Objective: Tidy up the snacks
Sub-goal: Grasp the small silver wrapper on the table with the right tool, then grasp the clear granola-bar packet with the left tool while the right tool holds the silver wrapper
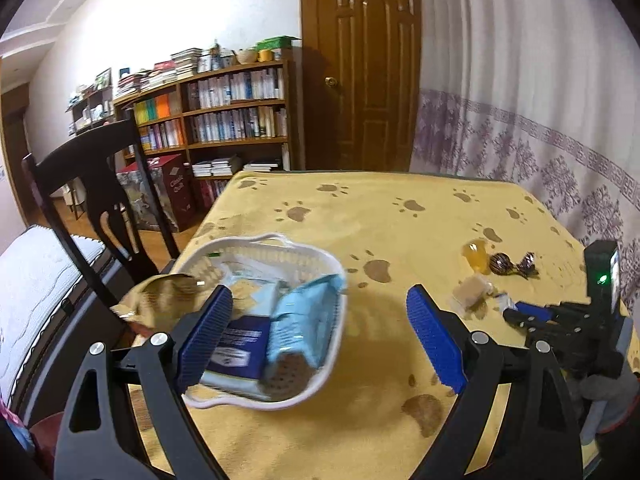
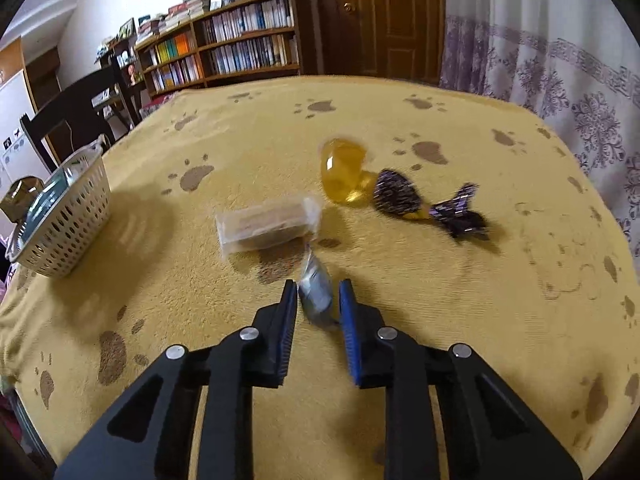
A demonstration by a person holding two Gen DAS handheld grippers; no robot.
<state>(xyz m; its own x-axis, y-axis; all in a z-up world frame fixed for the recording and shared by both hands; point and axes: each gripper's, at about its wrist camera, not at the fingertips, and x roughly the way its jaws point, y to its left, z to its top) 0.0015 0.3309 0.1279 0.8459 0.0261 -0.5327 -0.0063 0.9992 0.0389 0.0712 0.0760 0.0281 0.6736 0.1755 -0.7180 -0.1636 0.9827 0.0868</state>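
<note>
A white perforated basket sits at the table's left edge, holding light blue and dark blue snack packets. My left gripper hovers open beside and above it, nothing between its fingers. My right gripper is shut on a small silver-blue wrapped candy just above the cloth; in the left wrist view it appears at the right. Beyond it lie a clear-wrapped brown bar, a yellow jelly cup and dark purple foil candies.
A yellow paw-print cloth covers the table. A dark wooden chair stands at the left edge, with a gold bag next to the basket. A bookshelf, a door and a patterned curtain lie behind.
</note>
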